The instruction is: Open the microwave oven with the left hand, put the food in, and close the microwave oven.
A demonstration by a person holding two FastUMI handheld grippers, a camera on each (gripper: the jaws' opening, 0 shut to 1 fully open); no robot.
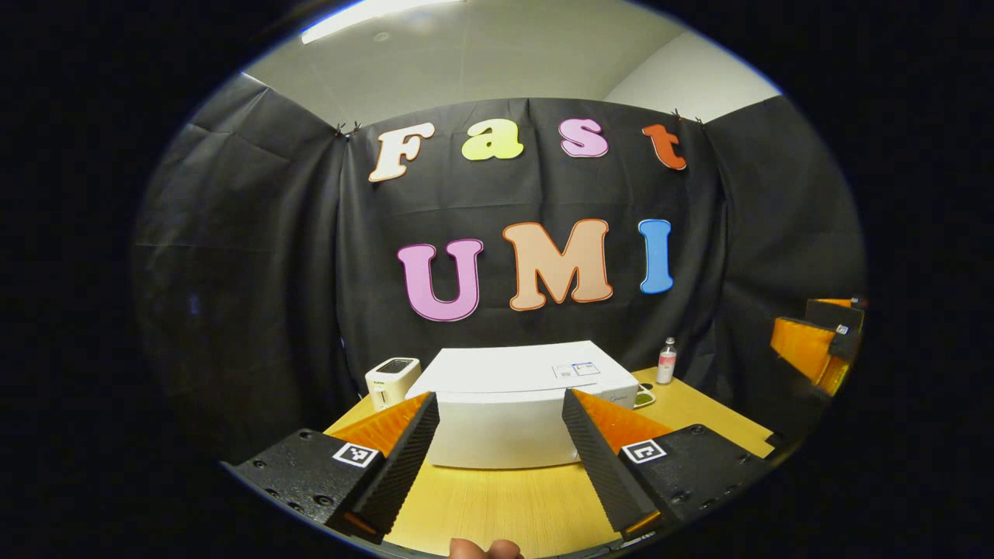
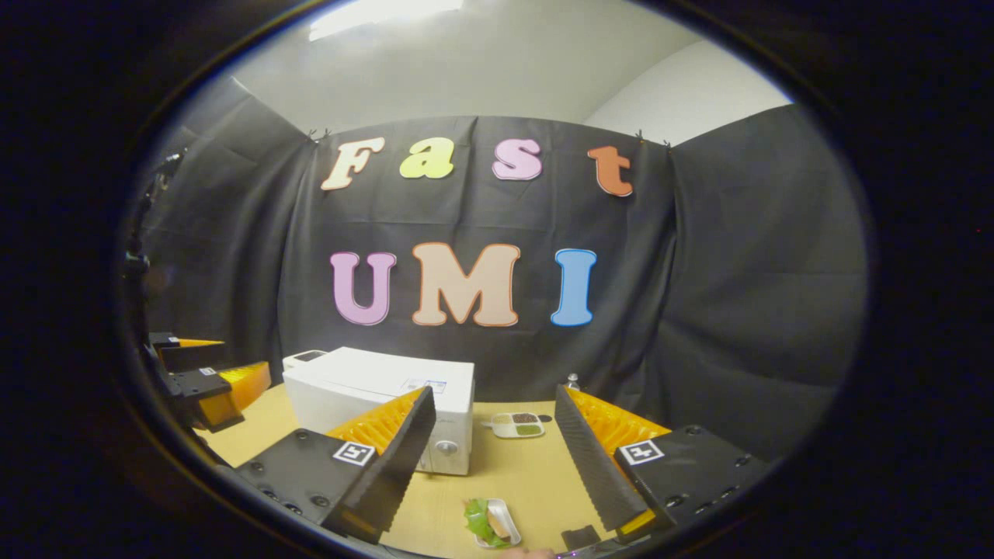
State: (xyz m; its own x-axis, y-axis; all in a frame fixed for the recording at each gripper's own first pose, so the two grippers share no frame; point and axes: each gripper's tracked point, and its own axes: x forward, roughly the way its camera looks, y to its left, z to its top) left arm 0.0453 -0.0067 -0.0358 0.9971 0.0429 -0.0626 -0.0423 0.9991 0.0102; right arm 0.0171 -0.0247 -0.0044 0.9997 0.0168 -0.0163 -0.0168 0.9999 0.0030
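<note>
the white box-shaped microwave oven (image 1: 505, 404) was seen closed, standing toward the far edge of the light wooden table (image 1: 497, 505). in the left gripper view the left gripper (image 1: 501, 458) was held spread, nothing between its fingers, the oven's front straight ahead. a small white toaster-like appliance (image 1: 392, 380) stood just beside the oven, and a small clear bottle (image 1: 666, 362) stood near the far edge of the table. the right gripper view added what lay beside the oven: a small white tray of green leafy food (image 2: 489, 524) at the near edge, and a white divided dish (image 2: 519, 425) farther back. the right gripper (image 2: 489, 466) was likewise spread and empty.
</note>
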